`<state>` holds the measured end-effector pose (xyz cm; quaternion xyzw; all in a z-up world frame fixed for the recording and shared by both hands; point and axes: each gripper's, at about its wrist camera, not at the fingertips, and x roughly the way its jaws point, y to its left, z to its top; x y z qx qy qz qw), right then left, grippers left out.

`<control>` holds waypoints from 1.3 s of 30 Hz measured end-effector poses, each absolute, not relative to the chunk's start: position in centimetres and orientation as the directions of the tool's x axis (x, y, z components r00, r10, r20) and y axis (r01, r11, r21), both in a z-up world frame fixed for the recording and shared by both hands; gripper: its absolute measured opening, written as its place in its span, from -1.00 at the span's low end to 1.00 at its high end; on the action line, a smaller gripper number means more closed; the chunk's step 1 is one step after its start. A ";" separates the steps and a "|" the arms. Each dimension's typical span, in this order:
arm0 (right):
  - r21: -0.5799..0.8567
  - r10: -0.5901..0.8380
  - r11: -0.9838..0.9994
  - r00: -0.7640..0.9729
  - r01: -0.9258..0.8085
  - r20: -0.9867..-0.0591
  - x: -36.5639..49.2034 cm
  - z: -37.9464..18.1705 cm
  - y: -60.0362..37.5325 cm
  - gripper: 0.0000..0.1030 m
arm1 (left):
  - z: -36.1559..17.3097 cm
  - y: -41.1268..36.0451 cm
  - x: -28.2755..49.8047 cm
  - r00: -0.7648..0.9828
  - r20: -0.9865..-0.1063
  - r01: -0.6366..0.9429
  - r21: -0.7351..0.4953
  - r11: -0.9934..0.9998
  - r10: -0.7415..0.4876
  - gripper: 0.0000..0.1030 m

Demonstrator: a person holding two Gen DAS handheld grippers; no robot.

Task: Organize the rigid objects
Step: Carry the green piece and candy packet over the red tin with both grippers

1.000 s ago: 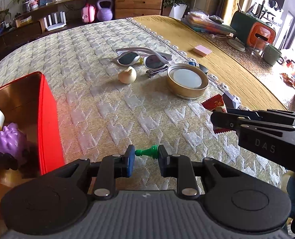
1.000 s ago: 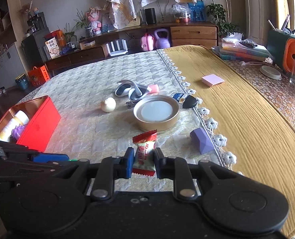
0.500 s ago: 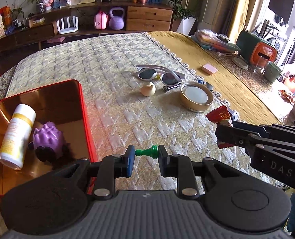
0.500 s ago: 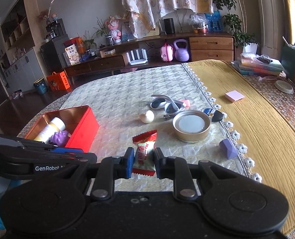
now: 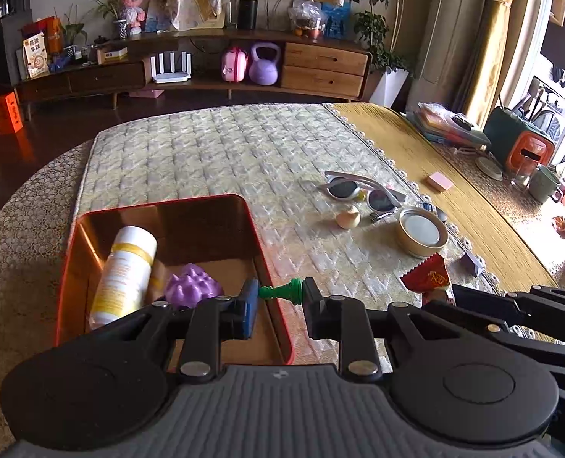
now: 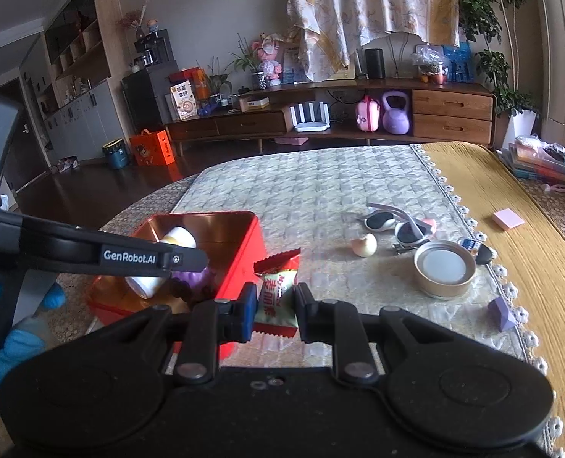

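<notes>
Left gripper (image 5: 278, 293), pinching one small green pawn (image 5: 280, 292) with its long axis lying across from pad to pad. Right gripper (image 6: 273, 303), pressed on one red snack packet (image 6: 276, 292) (standing roughly upright). Red tin box (image 5: 271, 278) just below and slightly left of the left gripper, further left of the right one, so left hand nearer. Inside the box: one white bottle (image 5: 124, 273), one purple spiky toy (image 5: 192, 286). Ahead and right, well apart: one pair of sunglasses (image 5: 362, 192), one round tin (image 5: 422, 231).
</notes>
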<state>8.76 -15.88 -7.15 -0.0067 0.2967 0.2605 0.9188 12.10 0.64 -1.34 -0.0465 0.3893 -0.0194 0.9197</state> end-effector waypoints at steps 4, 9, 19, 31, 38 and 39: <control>0.135 0.498 0.846 0.673 -0.517 -0.547 8.7 -6.8 -13.9 -0.59 | -0.8 2.7 12.5 0.708 -0.705 -0.040 -0.072 0.997 -0.023 -0.53; 0.116 0.525 0.815 0.639 -0.567 -0.563 8.9 -6.8 -11.1 -0.59 | -0.5 5.3 13.2 0.715 -0.699 -0.084 -0.056 0.995 0.021 -0.53; 0.082 0.550 0.752 0.554 -0.654 -0.625 10.7 -8.6 -5.5 -0.59 | -1.1 8.8 17.1 0.697 -0.715 -0.120 -0.031 0.992 0.062 -0.53; 0.121 0.556 0.708 0.444 -0.695 -0.702 13.4 -11.2 -2.0 -0.59 | -3.7 8.2 21.6 0.653 -0.756 -0.058 -0.009 0.998 0.031 -0.53; 0.139 0.553 0.702 0.411 -0.698 -0.724 14.2 -12.2 -1.4 -0.60 | -5.3 7.1 23.8 0.619 -0.785 -0.001 -0.002 1.000 -0.001 -0.53; 0.145 0.553 0.702 0.405 -0.697 -0.728 14.3 -12.4 -1.4 -0.60 | -5.5 6.9 24.1 0.614 -0.789 0.006 0.005 1.000 0.000 -0.53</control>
